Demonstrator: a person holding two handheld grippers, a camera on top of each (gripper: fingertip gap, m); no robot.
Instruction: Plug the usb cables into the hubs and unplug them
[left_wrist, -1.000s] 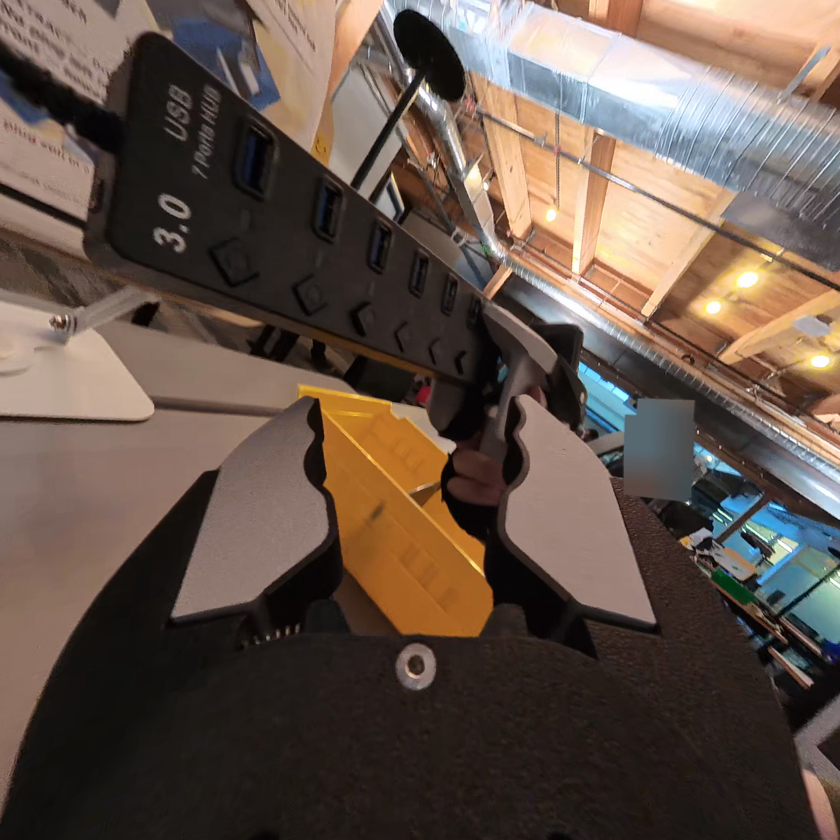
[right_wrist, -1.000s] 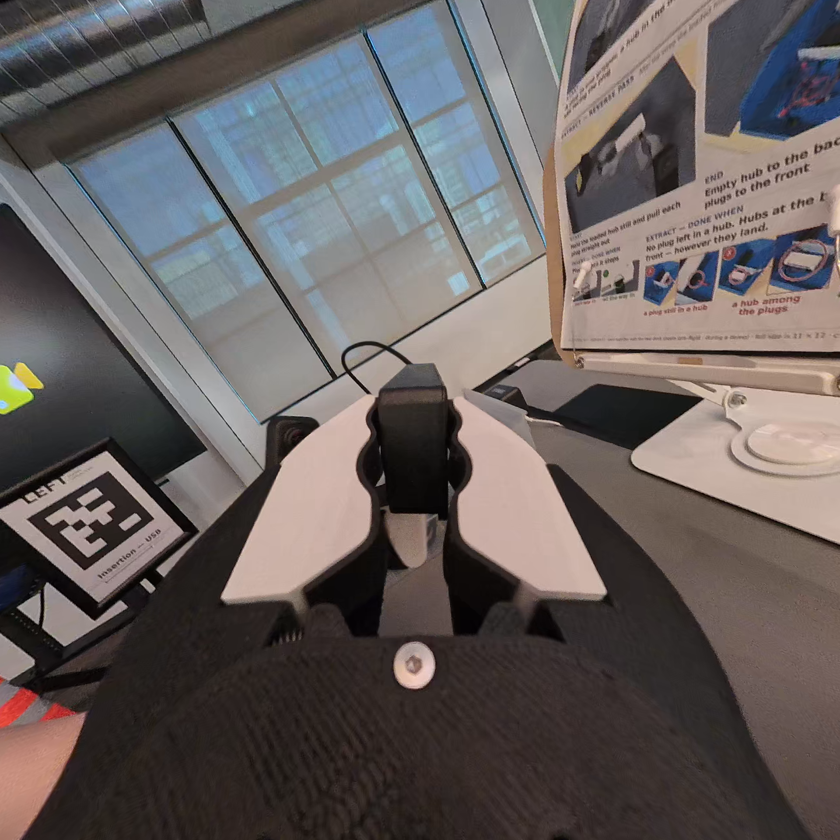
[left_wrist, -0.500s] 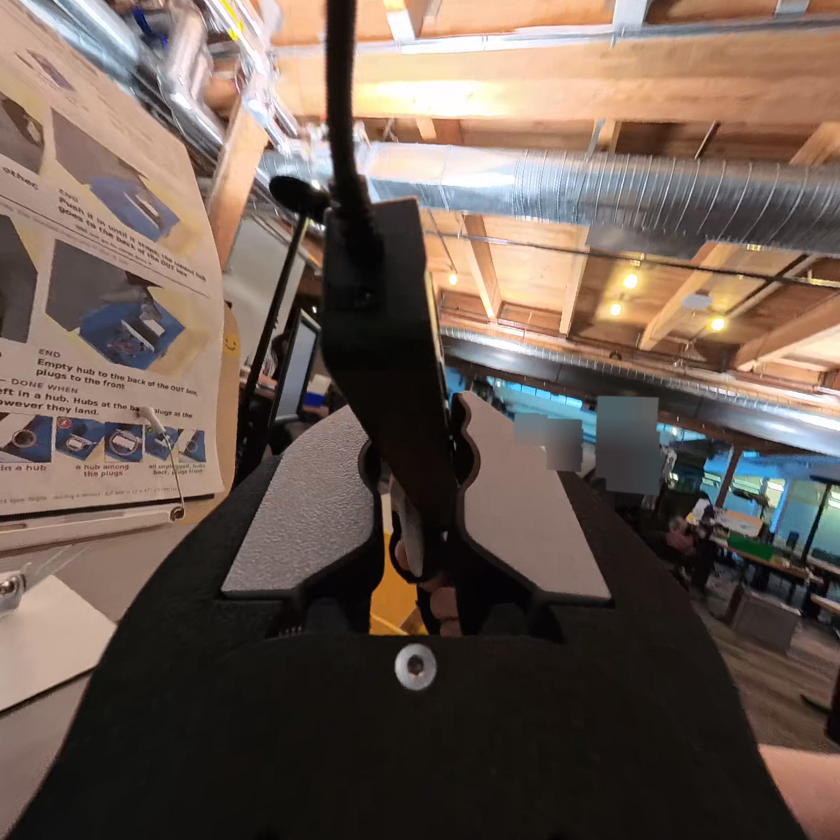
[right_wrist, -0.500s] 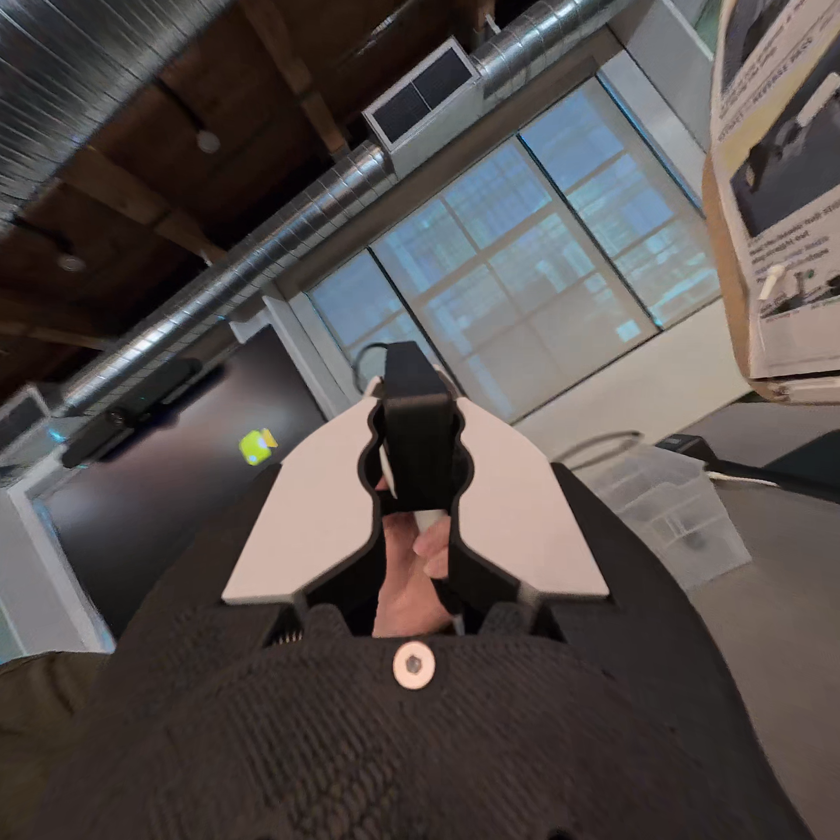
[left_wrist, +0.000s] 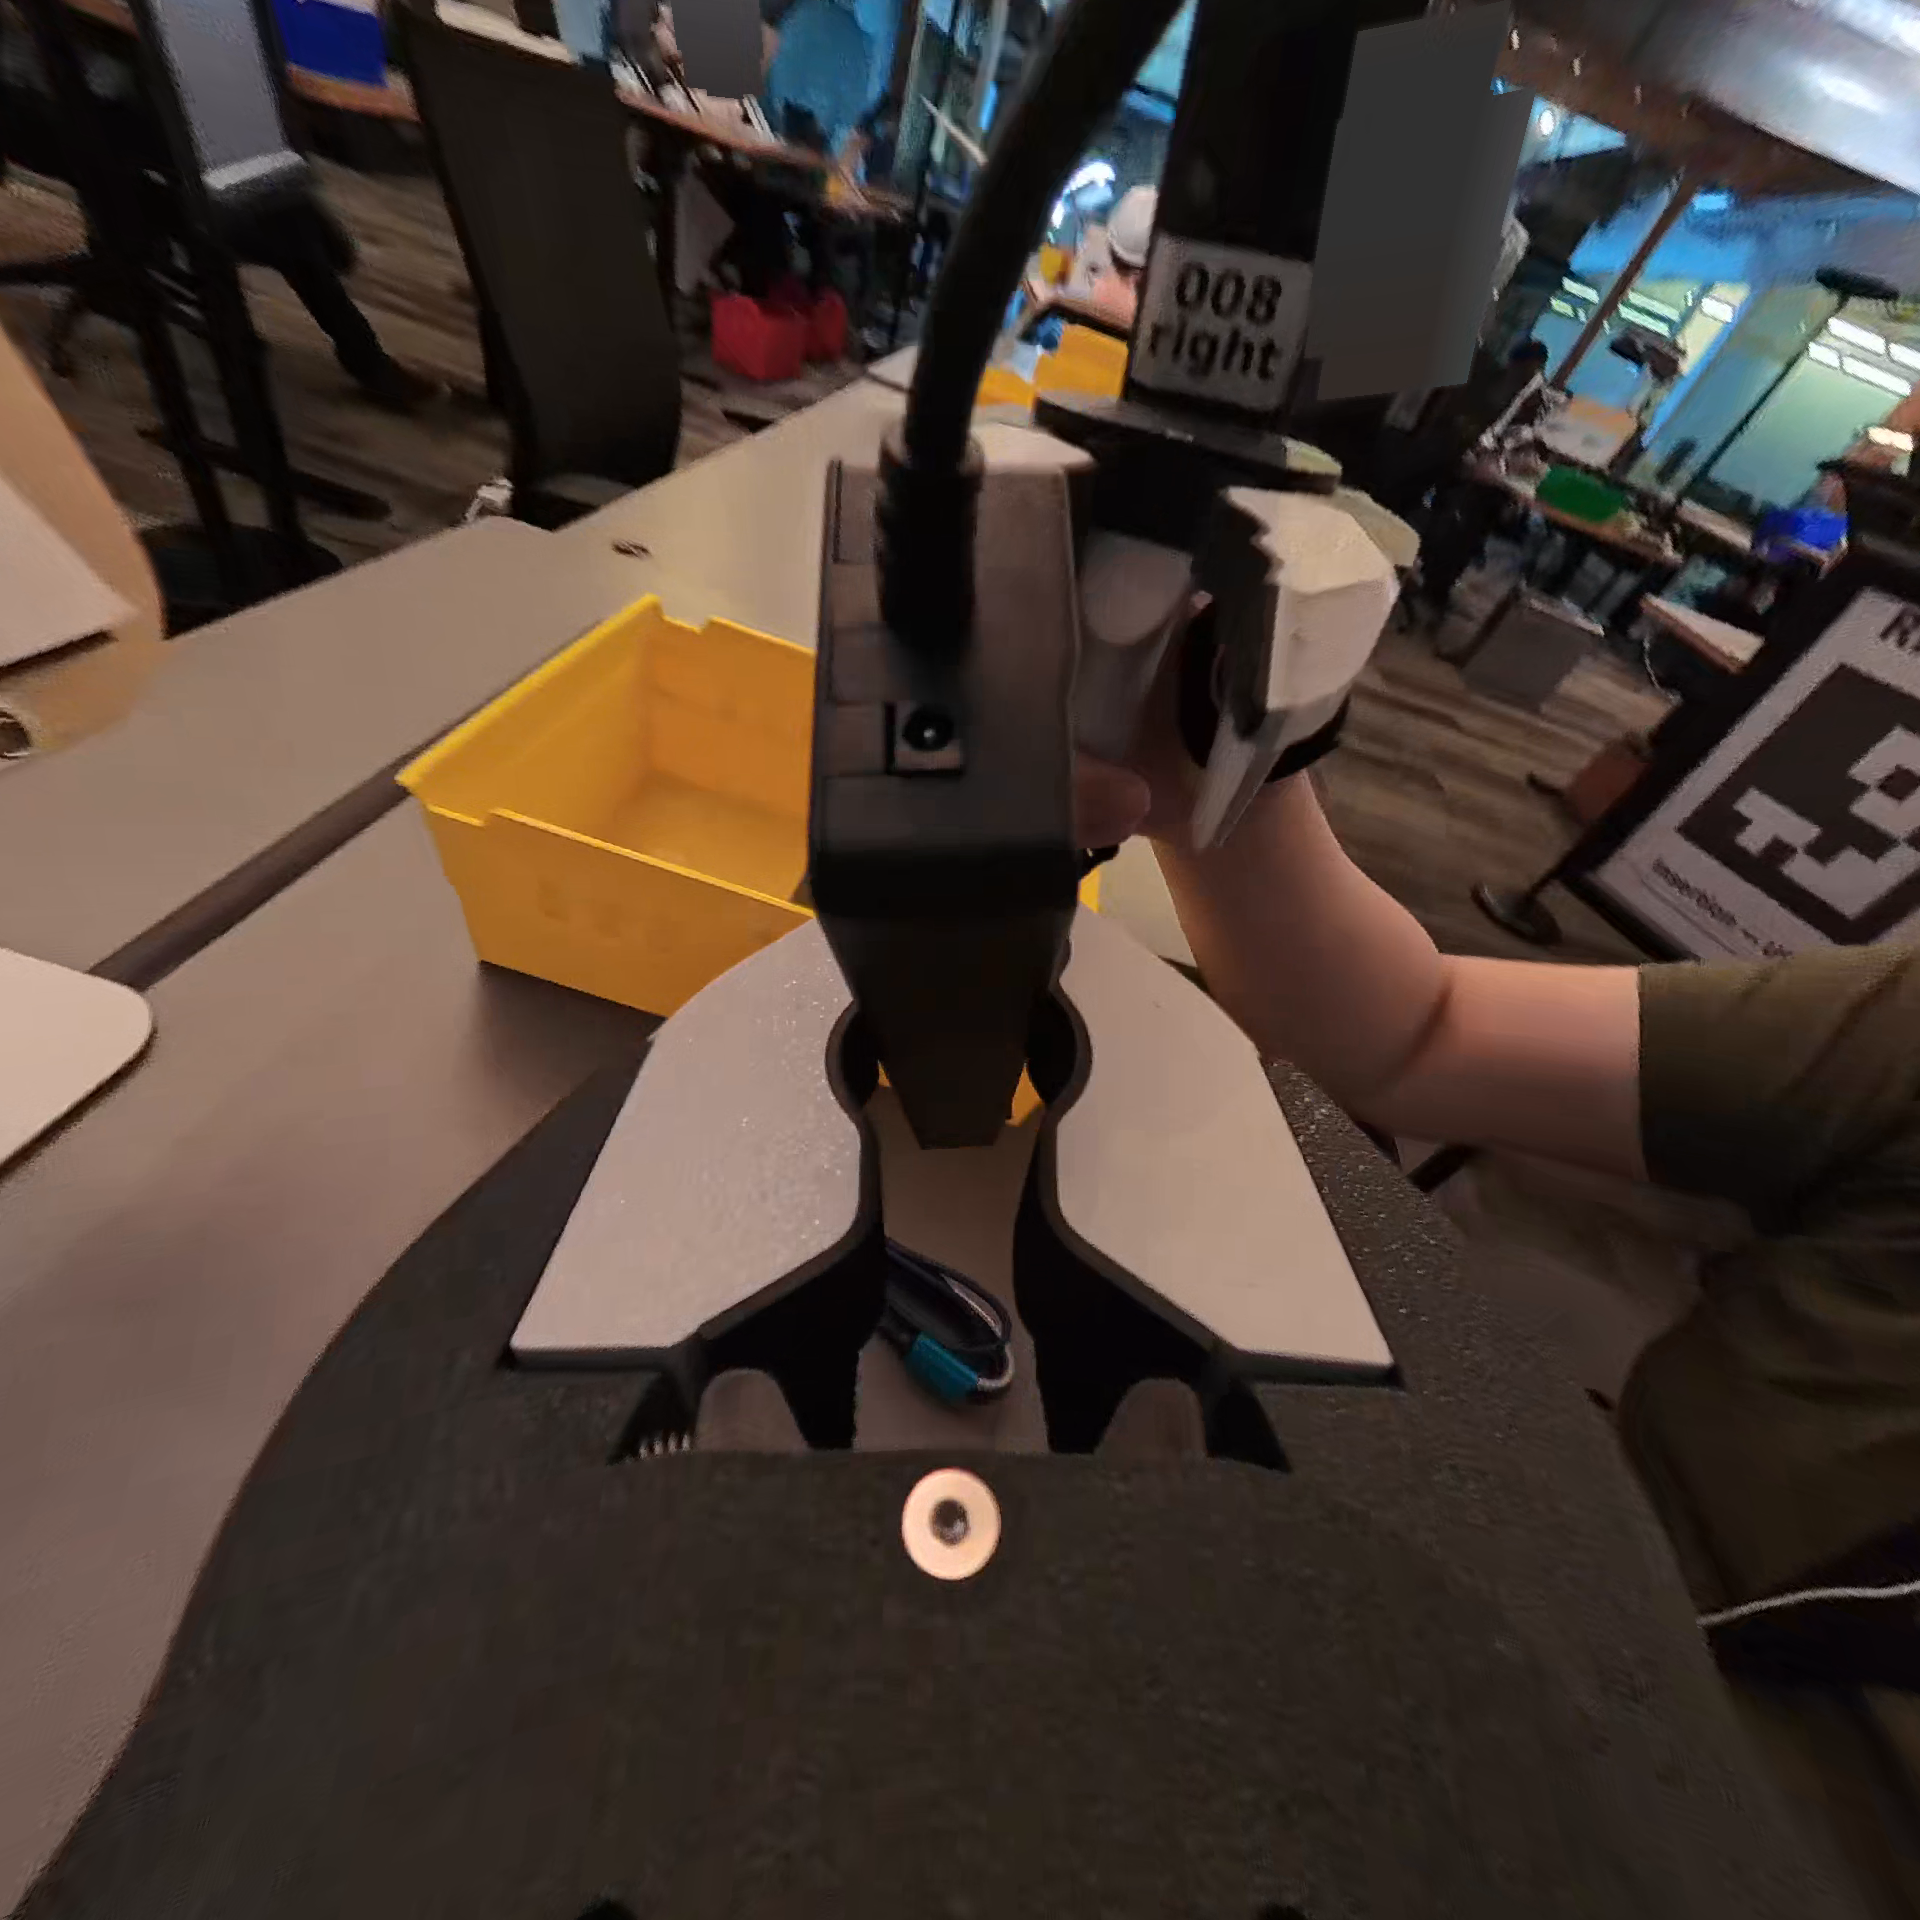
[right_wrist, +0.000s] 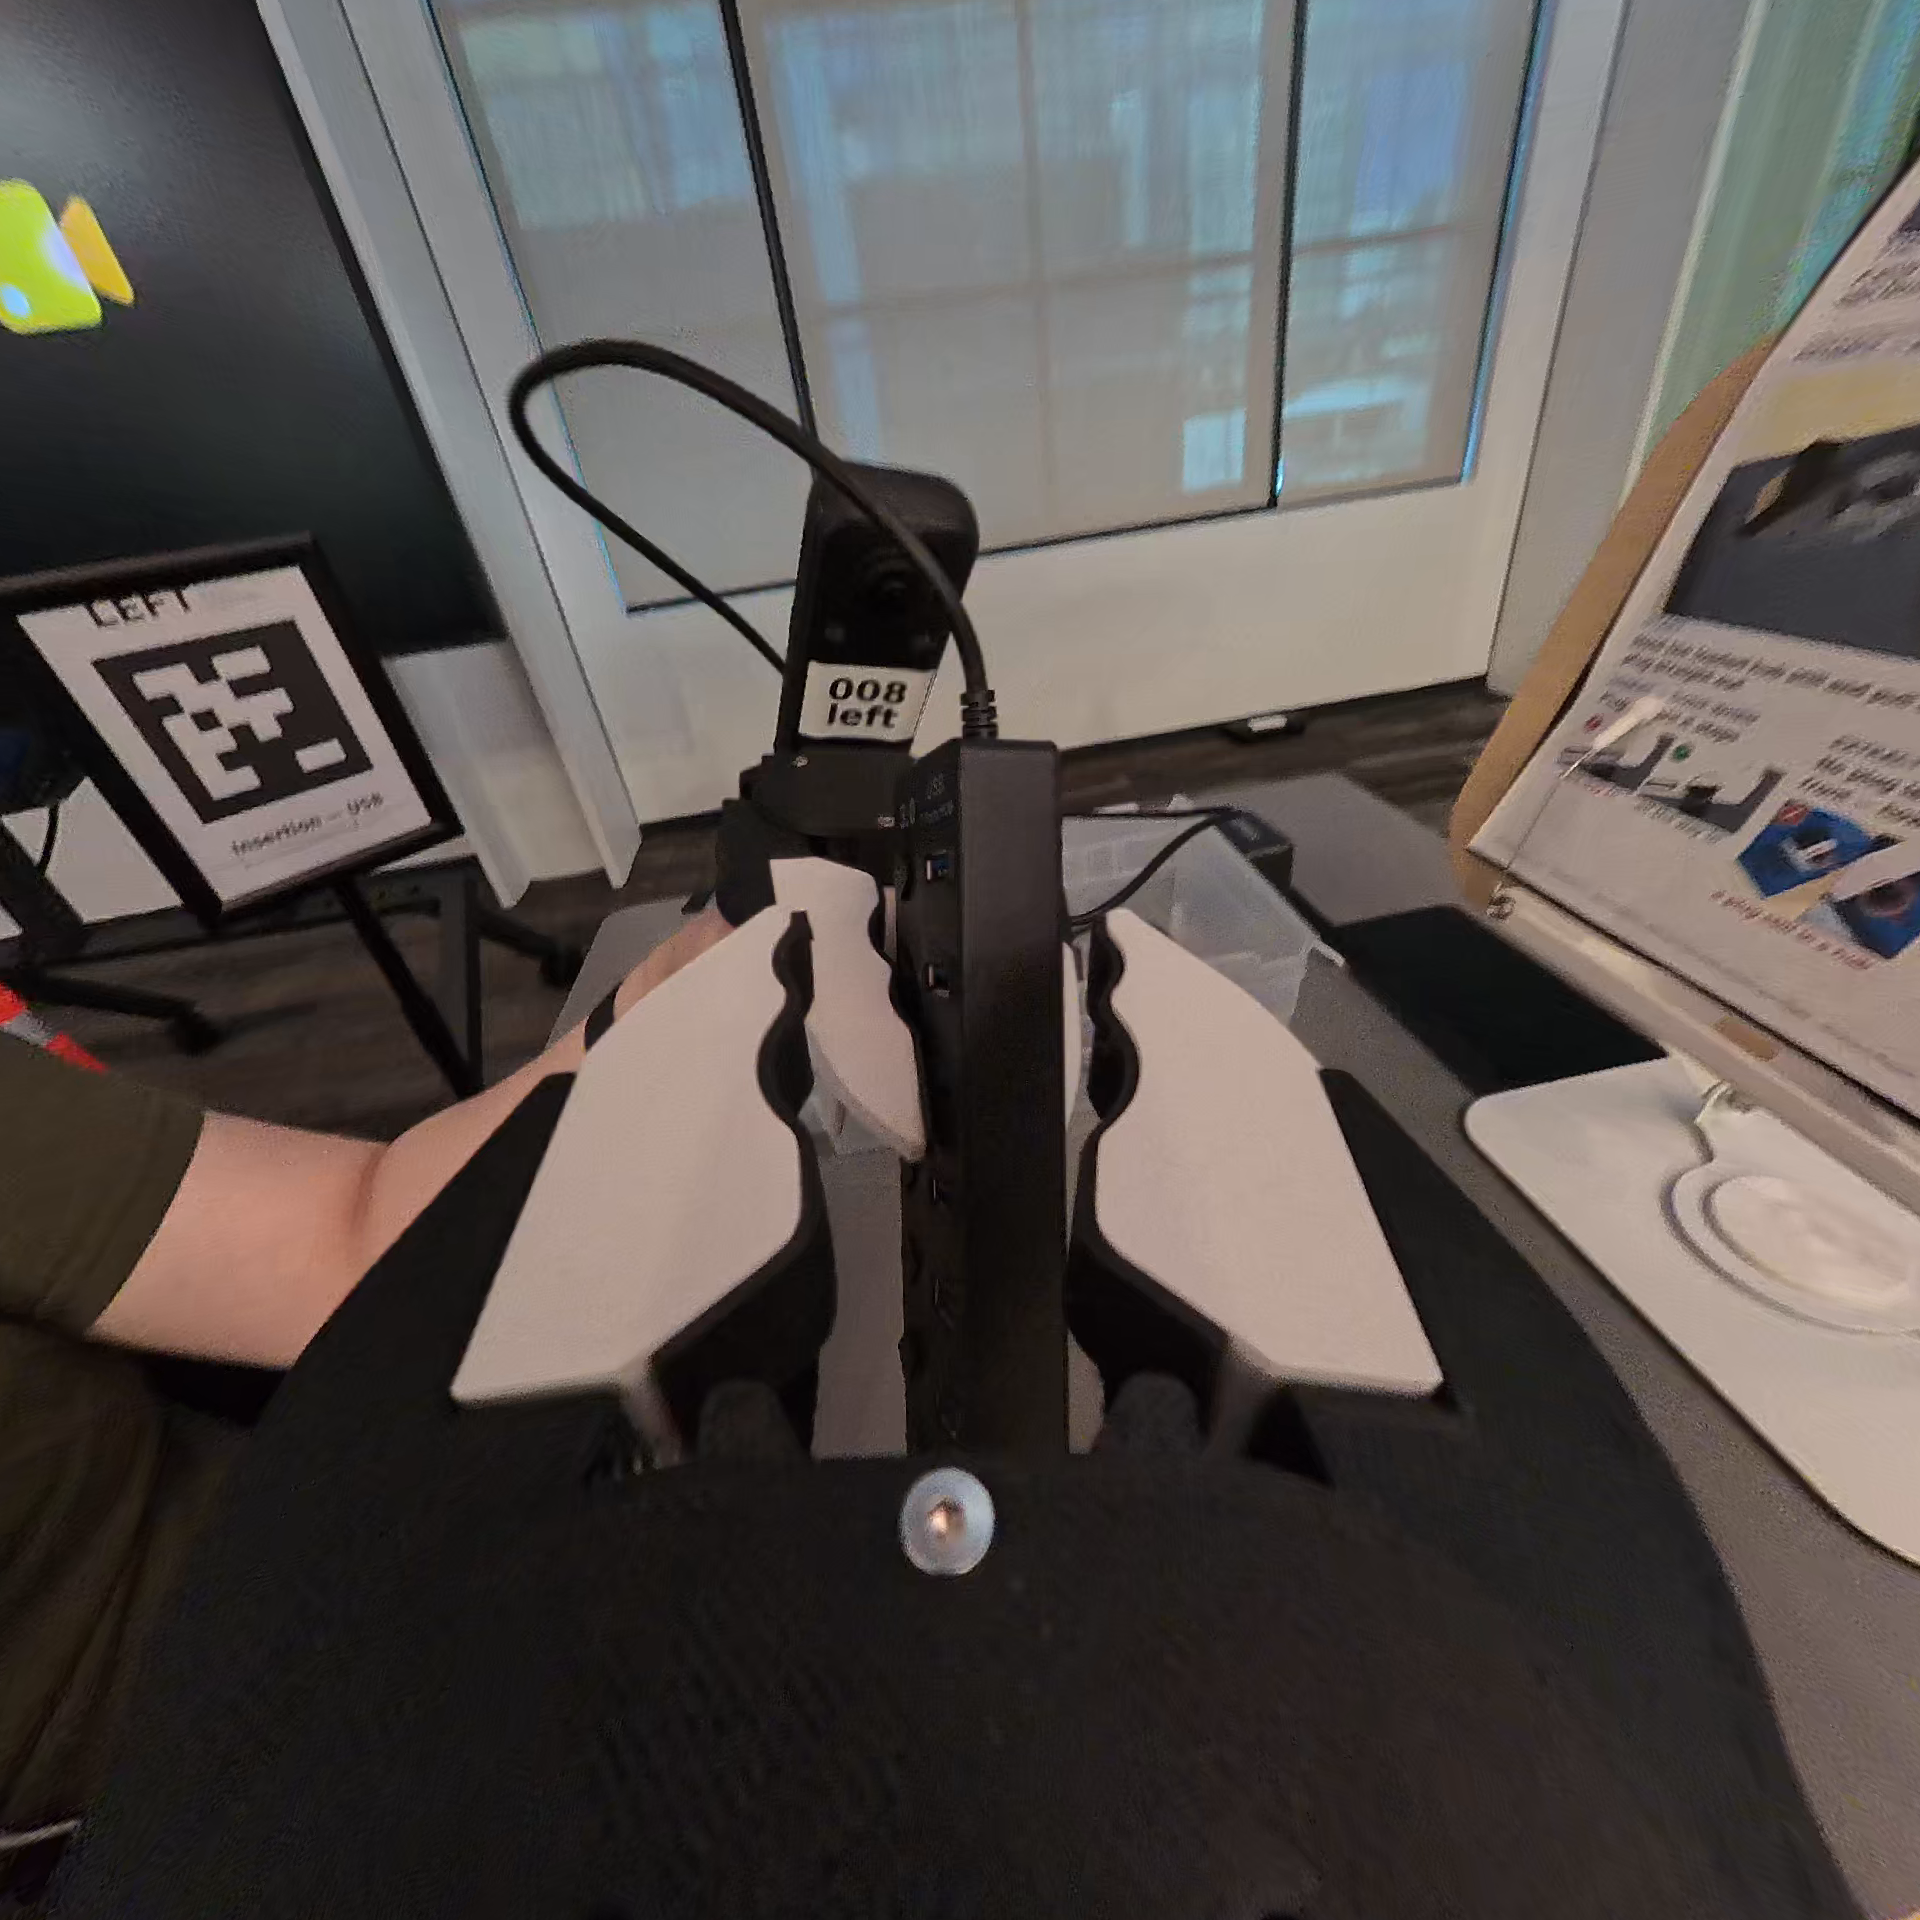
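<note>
The long black hub (left_wrist: 940, 748) is up in the air above the grey table (left_wrist: 260, 1091), not lying on it. The left claw (left_wrist: 951, 1049) pinches one end of the hub tight between its two grey fingers (left_wrist: 717, 1164). A thick black cable (left_wrist: 997, 208) comes out of the hub's top end.

The right claw (right_wrist: 951, 997) has its fingers spread wide, one on each side of the hub, and there is a gap on both sides, so it is not holding it. The row of small ports faces its left finger.

A yellow bin (left_wrist: 623, 790) sits on the table behind the hub, near the far edge. A small blue plug (left_wrist: 940, 1371) lies on the table under the left claw.
</note>
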